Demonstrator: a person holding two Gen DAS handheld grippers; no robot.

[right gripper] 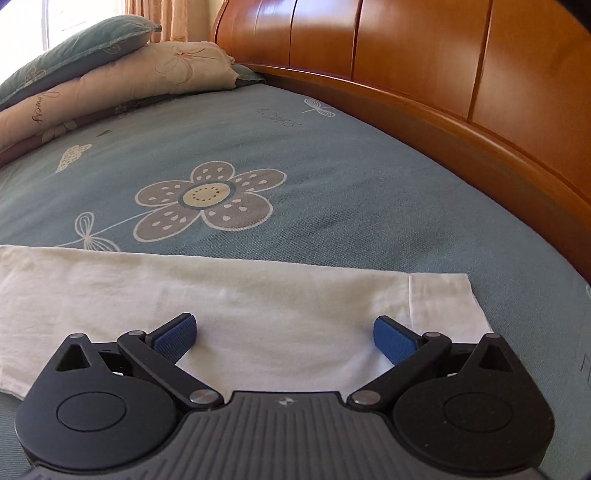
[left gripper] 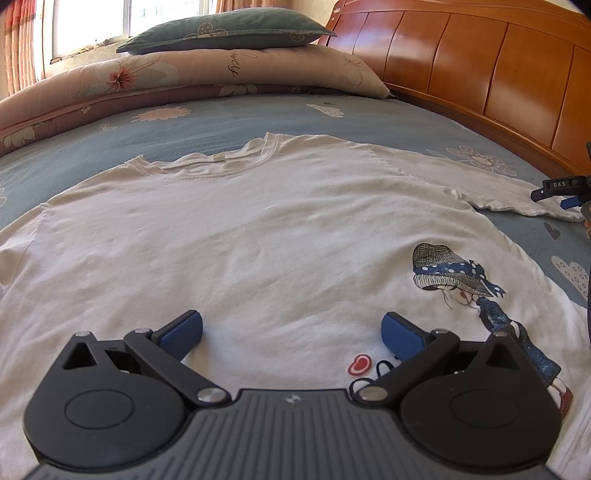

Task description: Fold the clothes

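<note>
While white T-shirt point(left gripper: 258, 229) lies flat on bed point(right gripper: 332, 177), both tools spread, left tool point(left gripper: 291, 332), right tool point(right gripper: 284, 332)

The bed point(left gripper: 229, 122) has a blue-grey sheet point(right gripper: 332, 177) printed with flowers, and a wooden headboard point(left gripper: 461, 62) stands along its 3 o'clock side. A white T-shirt point(left gripper: 240, 240) lies flat on the sheet, collar toward 12 o'clock, one sleeve point(right gripper: 240, 306) spread toward 3 o'clock. At 11 o'clock a folded quilt point(left gripper: 166, 81) lies on the bed, and a dark green pillow point(left gripper: 229, 29) rests on it.
</note>
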